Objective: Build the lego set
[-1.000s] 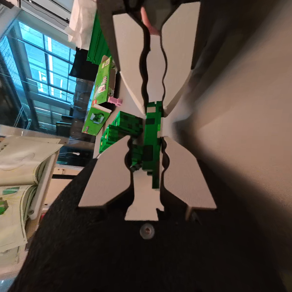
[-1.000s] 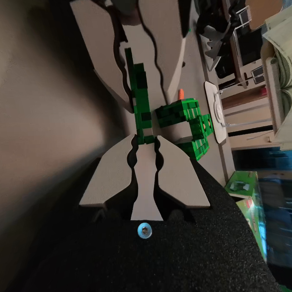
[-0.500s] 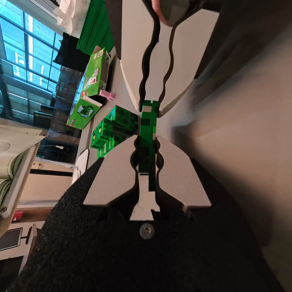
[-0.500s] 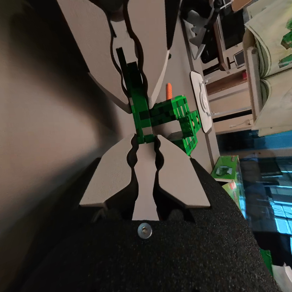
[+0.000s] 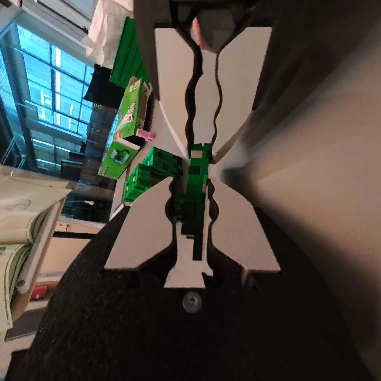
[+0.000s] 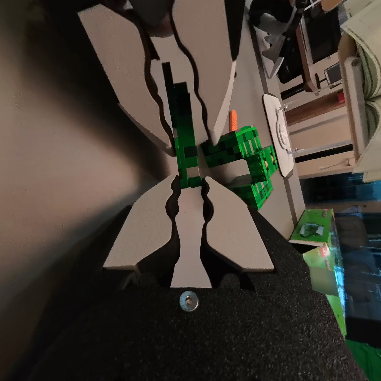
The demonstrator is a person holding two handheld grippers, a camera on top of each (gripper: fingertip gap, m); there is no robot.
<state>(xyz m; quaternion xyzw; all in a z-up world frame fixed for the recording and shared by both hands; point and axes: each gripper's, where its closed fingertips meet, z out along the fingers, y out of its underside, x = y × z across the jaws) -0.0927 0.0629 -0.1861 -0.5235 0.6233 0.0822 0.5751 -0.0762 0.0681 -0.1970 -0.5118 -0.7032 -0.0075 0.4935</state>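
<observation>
A flat green lego panel (image 5: 196,185) with dark green and white squares is held up between both grippers. In the left wrist view my left gripper (image 5: 190,179) stands around its near end with the jaws slightly apart; a narrow gap shows beside the panel. My right gripper (image 5: 201,156) faces it from above, shut on the far end. In the right wrist view the right gripper (image 6: 189,178) pinches the panel (image 6: 185,152) at its tips, and the left gripper (image 6: 191,144) sits loosely around it. A blocky green lego build (image 6: 237,152) lies on the table behind.
The green build also shows in the left wrist view (image 5: 152,175). Nearby are a pink piece (image 5: 145,134), an orange tool (image 6: 234,121), green set boxes (image 5: 123,148) (image 6: 309,226), a white stand base (image 6: 278,134) and an open booklet (image 5: 20,206).
The left gripper's jaws closed tight on the panel half a second ago and have since widened again. Both views have swung a little; the panel stays between the grippers.
</observation>
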